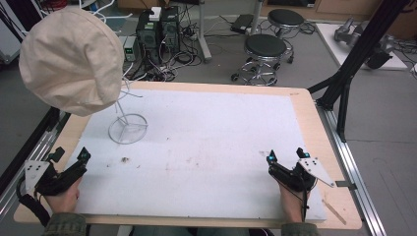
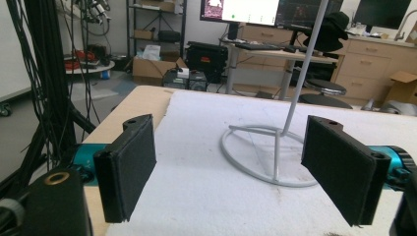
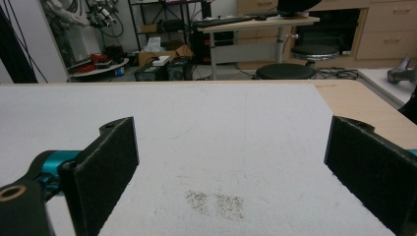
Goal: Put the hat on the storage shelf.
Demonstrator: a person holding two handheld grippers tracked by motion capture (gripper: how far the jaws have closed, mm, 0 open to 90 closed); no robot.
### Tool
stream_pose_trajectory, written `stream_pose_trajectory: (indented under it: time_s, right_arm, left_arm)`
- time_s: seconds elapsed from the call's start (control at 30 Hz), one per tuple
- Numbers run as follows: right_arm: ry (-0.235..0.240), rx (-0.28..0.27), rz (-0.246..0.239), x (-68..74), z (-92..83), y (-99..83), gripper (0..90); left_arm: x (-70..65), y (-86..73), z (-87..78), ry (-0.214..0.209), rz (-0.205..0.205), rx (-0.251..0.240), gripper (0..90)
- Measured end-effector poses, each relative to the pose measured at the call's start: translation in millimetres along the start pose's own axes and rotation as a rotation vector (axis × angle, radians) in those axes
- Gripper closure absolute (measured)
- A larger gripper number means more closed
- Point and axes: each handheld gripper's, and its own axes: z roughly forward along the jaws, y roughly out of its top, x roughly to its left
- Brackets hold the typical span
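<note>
A cream cloth hat sits on top of a white wire stand at the far left of the white mat. In the left gripper view the stand's ring base and its thin rod lie ahead, between the jaws but well beyond them. My left gripper rests open at the mat's near left edge, nothing between its pads. My right gripper is open too at the near right, with bare mat between its pads.
The mat covers a wooden table. Two black stools and computer boxes with cables stand on the floor beyond the far edge. A black tripod leg rises at the right. A small dark stain marks the mat.
</note>
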Motion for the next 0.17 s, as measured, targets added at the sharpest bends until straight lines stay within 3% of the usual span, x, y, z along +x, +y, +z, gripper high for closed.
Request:
stream_pose_trajectory:
  time_s: [0.17]
  right_arm:
    - [0.001,0.000,-0.003,-0.2,0.1,0.0,5.1]
  left_arm:
    - [-0.9,-0.4,0.6,-0.012,-0.004,0.010,20.9]
